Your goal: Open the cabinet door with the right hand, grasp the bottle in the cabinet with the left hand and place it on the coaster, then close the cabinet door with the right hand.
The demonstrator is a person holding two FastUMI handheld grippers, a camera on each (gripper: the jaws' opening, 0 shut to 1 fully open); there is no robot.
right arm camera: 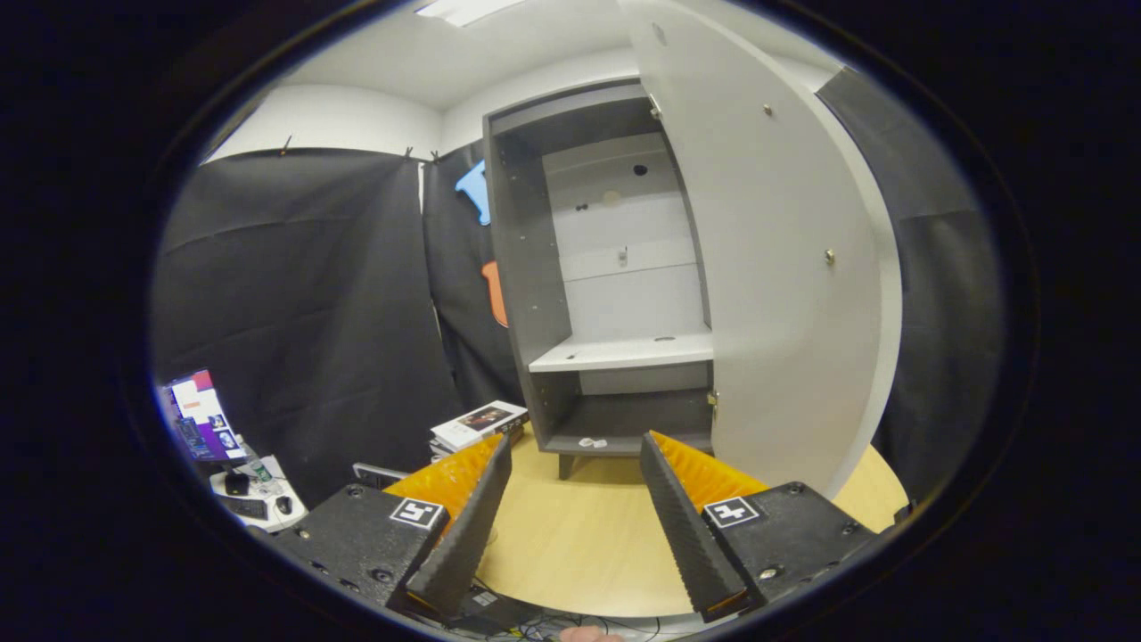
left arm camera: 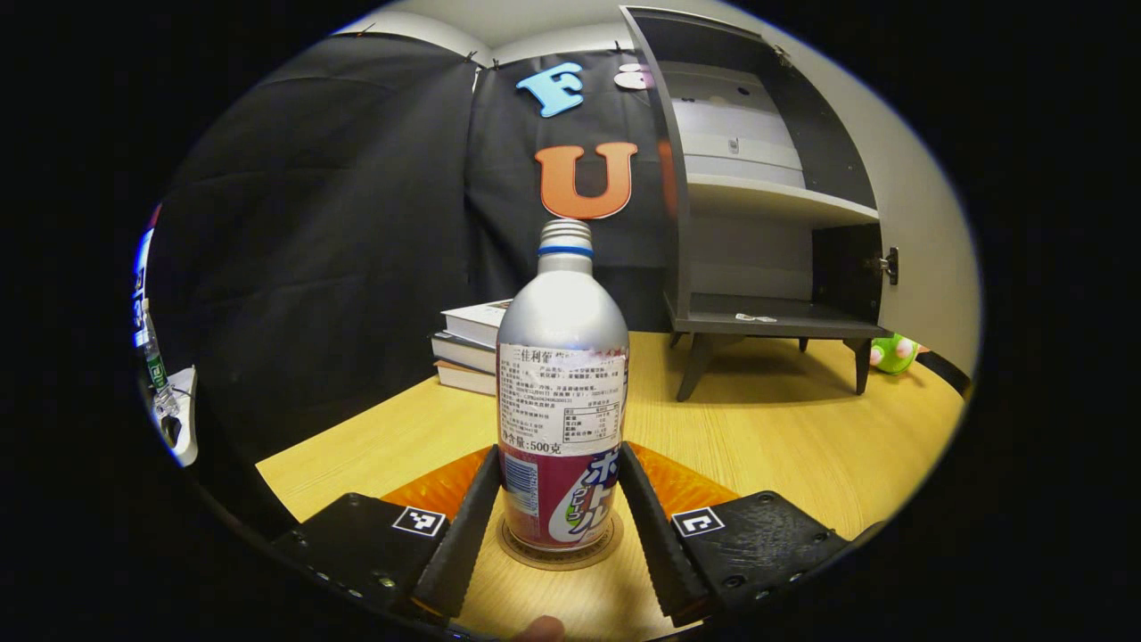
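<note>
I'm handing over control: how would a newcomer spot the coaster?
Start at the round light wooden table before the open grey cabinet. The thin round brown coaster lies under the silver aluminium bottle, between the left gripper fingers, unlike the stacked books behind.

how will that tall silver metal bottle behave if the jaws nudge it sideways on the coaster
The tall silver metal bottle looks rigid, so it probably won't dent. Standing upright and tall on the small round cork coaster, it may tip if pushed high up. Its smooth body could slip between the left gripper's jaws.
</note>
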